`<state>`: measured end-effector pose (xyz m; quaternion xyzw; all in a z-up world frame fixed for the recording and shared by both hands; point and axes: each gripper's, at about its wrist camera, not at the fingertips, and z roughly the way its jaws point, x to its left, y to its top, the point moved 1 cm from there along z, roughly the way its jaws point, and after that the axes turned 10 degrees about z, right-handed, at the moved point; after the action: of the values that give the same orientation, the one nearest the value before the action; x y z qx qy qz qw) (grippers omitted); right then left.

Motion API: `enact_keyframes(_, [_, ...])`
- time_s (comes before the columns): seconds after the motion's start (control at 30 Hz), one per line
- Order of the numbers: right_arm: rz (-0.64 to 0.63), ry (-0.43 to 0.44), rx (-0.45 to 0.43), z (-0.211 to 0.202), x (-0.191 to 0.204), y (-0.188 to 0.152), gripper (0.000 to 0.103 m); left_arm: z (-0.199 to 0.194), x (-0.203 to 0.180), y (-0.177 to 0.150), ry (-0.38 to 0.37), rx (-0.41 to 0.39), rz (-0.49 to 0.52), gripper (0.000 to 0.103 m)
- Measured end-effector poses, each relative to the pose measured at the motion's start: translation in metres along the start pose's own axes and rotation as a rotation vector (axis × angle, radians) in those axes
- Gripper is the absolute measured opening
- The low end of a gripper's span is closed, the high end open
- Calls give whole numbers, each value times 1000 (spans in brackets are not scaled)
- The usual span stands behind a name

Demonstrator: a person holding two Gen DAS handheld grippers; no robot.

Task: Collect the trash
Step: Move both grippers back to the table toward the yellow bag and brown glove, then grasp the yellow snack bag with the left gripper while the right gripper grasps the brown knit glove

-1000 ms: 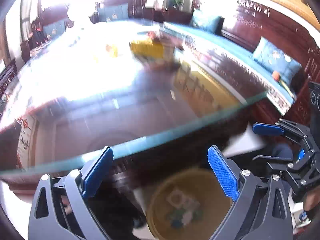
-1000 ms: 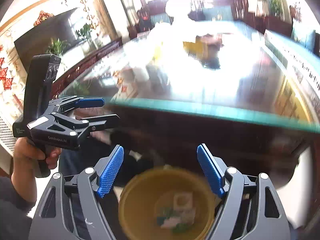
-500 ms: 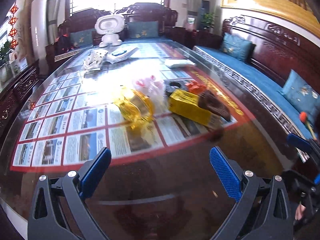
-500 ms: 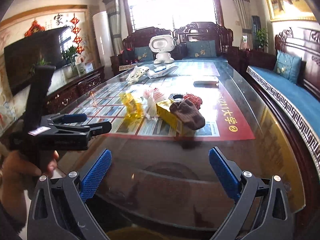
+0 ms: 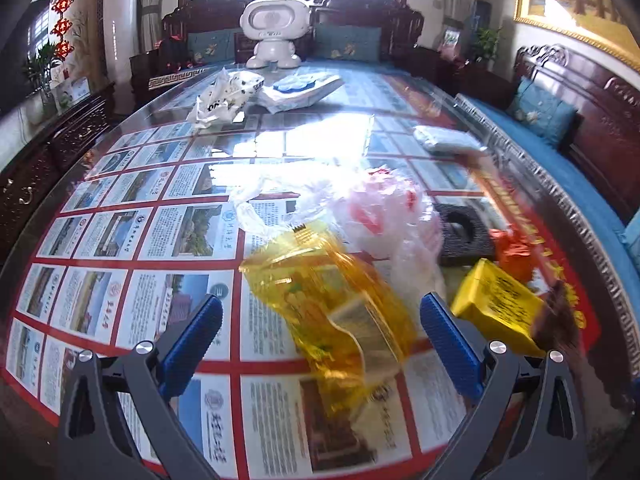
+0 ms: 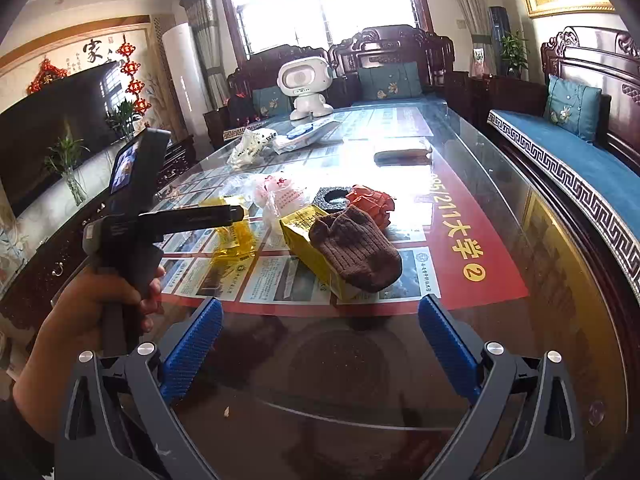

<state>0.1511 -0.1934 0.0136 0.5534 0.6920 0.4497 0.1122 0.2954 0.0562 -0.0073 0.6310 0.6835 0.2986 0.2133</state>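
Reaching for the next piece of trash, by the look of it: left gripper (image 5: pixel 320 332) hovering with fingers spread wide and empty just over the crumpled yellow wrapper (image 5: pixel 332 304) on the glass tabletop (image 6: pixel 500 280), right gripper (image 6: pixel 320 340) farther back, fingers likewise spread and holding nothing. Beside the wrapper, a white-and-red plastic bag (image 5: pixel 384 208), a yellow box (image 6: pixel 308 236) under a brown sock (image 6: pixel 356 252). Next, probably: lowering around the wrapper and pinching gently, given thin, slippery film.
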Motion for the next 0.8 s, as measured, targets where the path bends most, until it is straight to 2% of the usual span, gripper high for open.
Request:
enact_keyframes(0.17, [-2, -2, 17, 17, -3, 11, 95, 30, -4, 1, -31, 88, 2, 97])
enact_keyframes(0.23, [-6, -1, 28, 22, -4, 15, 95, 31, -6, -3, -77, 89, -2, 87])
enact_keyframes(0.27, [-7, -4, 38, 25, -5, 18, 95, 31, -6, -5, -81, 85, 4, 75])
enact_keyframes(0.3, [-3, -5, 43, 28, -5, 21, 95, 30, -9, -7, -66, 76, 20, 59])
enact_keyframes(0.37, [-3, -4, 65, 36, -7, 26, 95, 25, -10, -9, -71, 69, 35, 50])
enact_keyframes(0.4, [-6, -7, 70, 39, -8, 29, 95, 22, -8, -11, -111, 64, 19, 41])
enact_keyframes(0.47, [-23, -16, 83, 48, -8, 33, 95, 15, -7, -15, -136, 56, 11, 31])
enact_keyframes(0.73, [-50, -91, 116, 87, -11, 51, 94, -15, -4, -27, -160, -3, 30, 29])
enact_keyframes(0.8, [-68, -112, 130, 96, -12, 55, 84, -20, -5, -30, -174, -7, 31, 29])
